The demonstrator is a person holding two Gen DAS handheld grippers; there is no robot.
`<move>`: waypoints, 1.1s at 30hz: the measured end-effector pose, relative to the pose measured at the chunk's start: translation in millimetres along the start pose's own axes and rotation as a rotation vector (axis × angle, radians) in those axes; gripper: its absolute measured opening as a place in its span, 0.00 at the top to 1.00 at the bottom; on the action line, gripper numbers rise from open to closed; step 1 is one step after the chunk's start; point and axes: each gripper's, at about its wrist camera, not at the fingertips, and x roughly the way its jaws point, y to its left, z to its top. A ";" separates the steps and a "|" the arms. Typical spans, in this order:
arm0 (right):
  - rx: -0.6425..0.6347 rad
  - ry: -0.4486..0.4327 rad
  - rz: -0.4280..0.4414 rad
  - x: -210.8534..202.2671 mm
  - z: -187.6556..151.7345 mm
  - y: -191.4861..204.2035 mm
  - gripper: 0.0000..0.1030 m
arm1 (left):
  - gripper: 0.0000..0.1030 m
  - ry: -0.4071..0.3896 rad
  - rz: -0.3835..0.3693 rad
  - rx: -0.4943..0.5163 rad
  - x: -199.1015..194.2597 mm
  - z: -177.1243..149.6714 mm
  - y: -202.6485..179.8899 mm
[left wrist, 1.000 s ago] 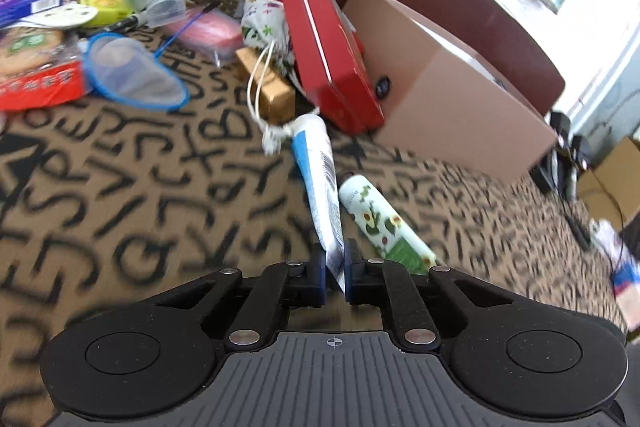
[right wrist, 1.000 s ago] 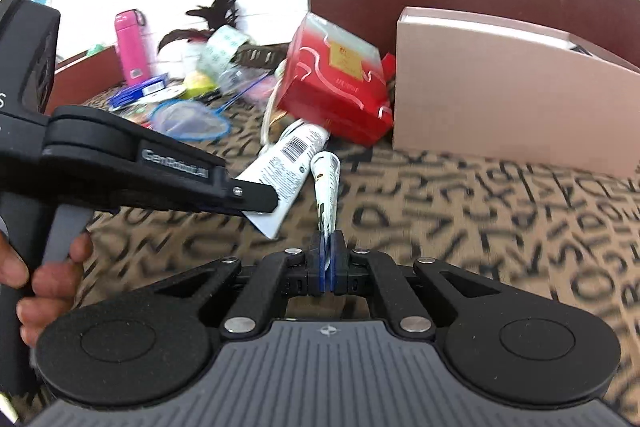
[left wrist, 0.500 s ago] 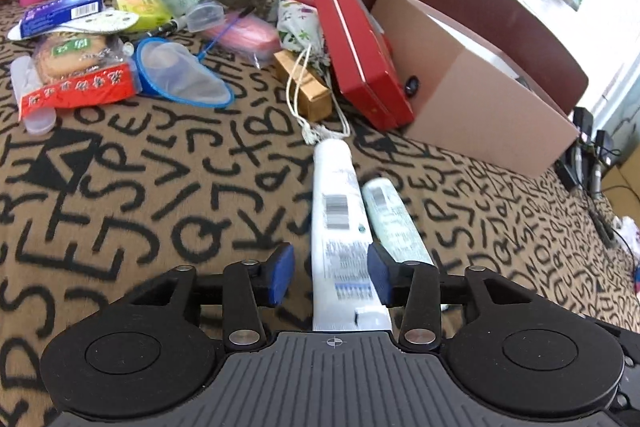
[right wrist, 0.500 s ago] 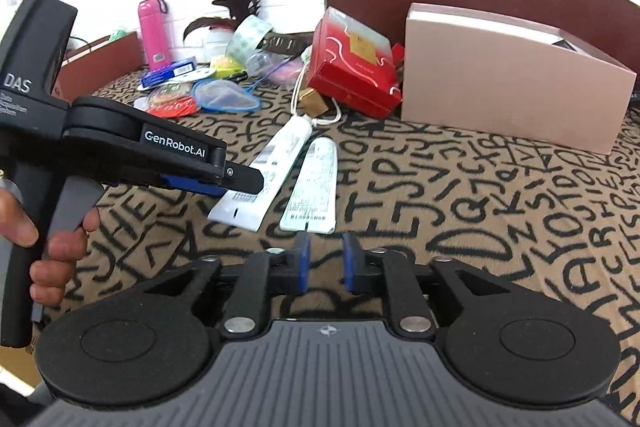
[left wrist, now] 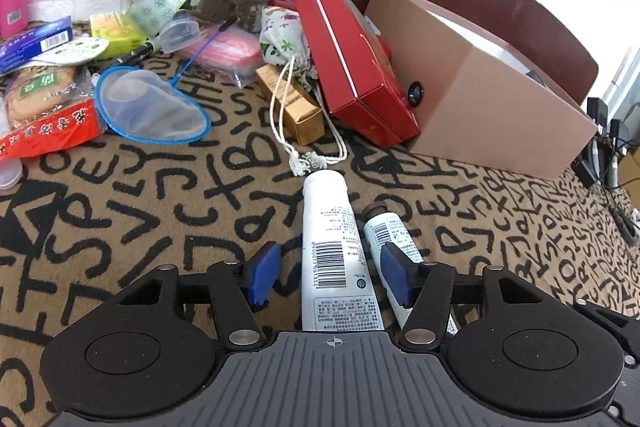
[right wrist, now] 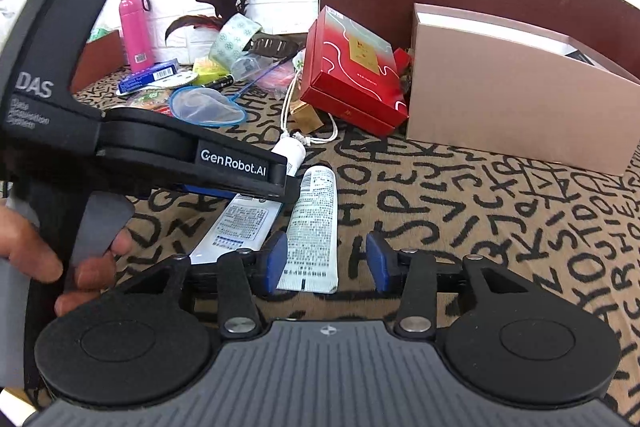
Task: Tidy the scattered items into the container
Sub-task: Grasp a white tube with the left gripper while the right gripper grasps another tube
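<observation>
While both tongs stand released, the large white tube (left wrist: 334, 247) lies between the left gripper (left wrist: 332, 277) pads and the small tube (right wrist: 314, 227) by the right gripper (right wrist: 326, 259); each should be centred before clamping, then carried to the pink box (left wrist: 496, 107).

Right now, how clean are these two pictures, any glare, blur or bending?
Left wrist view: sharp, barcode on the white tube readable; the wall at top is blown out; fisheye curves the pink box. Right wrist view: wall overexposed too, the left gripper blocks part of the scene, tablecloth letters stretch at the edges.
</observation>
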 end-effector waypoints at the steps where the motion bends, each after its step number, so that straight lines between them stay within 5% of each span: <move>1: -0.002 0.005 -0.004 2.6 0.3 0.8 0.51 | 0.31 -0.002 -0.001 0.002 0.6 -0.1 0.3; 11: -0.002 0.009 -0.018 19.9 3.2 3.4 0.48 | 0.34 -0.008 0.006 0.055 1.8 -2.0 -2.3; 13: 0.006 0.010 -0.022 22.1 4.2 1.2 0.48 | 0.57 -0.009 0.030 0.080 -0.1 -3.0 -1.1; 15: 0.008 0.009 -0.046 20.2 4.6 -1.6 0.51 | 0.61 -0.007 0.018 0.063 -2.7 -2.8 6.0; 17: 0.006 0.009 -0.069 17.1 2.6 -5.5 0.51 | 0.61 -0.001 -0.003 0.023 -5.0 -1.4 13.8; 19: 0.015 0.012 -0.069 14.6 1.5 -10.5 0.51 | 0.46 0.007 -0.015 0.015 -4.1 0.4 14.1; 22: 0.013 0.009 -0.064 15.5 1.7 -12.1 0.49 | 0.39 0.008 0.004 0.069 -0.5 0.7 2.3; 28: -0.025 0.010 -0.049 24.6 4.5 -9.9 0.48 | 0.52 0.004 0.055 0.163 -0.6 -6.0 -6.8; 33: -0.063 0.009 -0.030 33.6 12.7 -10.7 0.48 | 0.47 0.006 0.029 0.151 -1.4 -5.4 -1.0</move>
